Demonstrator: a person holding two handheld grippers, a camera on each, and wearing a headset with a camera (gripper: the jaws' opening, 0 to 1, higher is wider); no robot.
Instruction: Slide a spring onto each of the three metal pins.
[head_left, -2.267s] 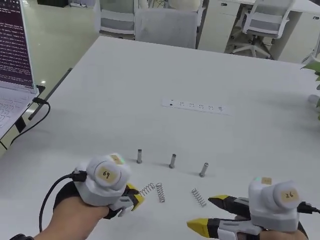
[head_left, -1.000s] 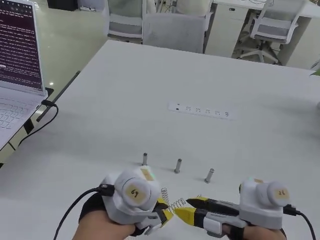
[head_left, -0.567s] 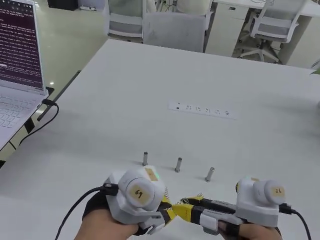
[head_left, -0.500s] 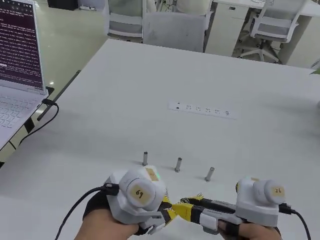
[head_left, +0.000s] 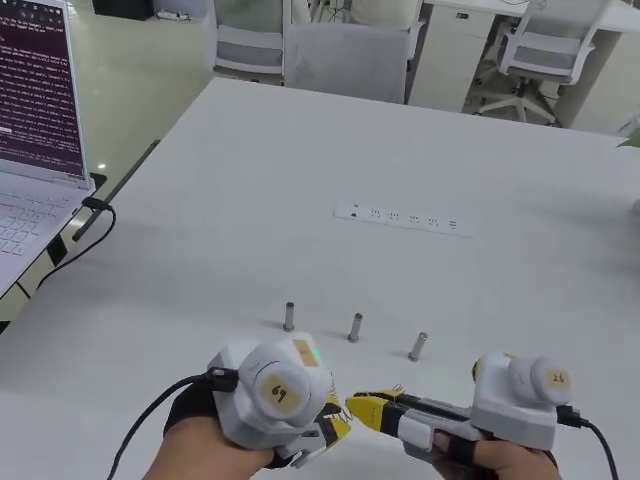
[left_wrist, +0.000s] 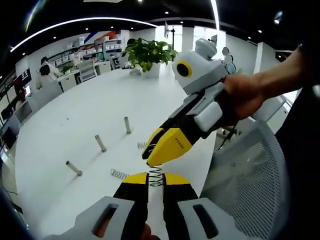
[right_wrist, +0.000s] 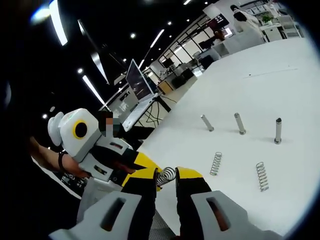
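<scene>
— Steel spring (left_wrist: 156, 175), fine grey open coil. Location?
— Above the tabletop (head_left: 300, 180), pinched at once in the narrow jaws of the left gripper (left_wrist: 156, 181) and right gripper (right_wrist: 166, 179). Long axis roughly 9-to-3 in the head view.
— Pins (head_left: 355, 327)?
— Three, upright, bare, at 12 o'clock of the jaws. Right gripper likely nearer. Two spare springs (right_wrist: 215, 163) lie flat.

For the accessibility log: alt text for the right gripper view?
A small steel coil spring sits between the right gripper's yellow-tipped jaws, the white left gripper's tip beside it. Beyond, three upright metal pins stand in a row on the white table, two more springs lying before them.
</scene>
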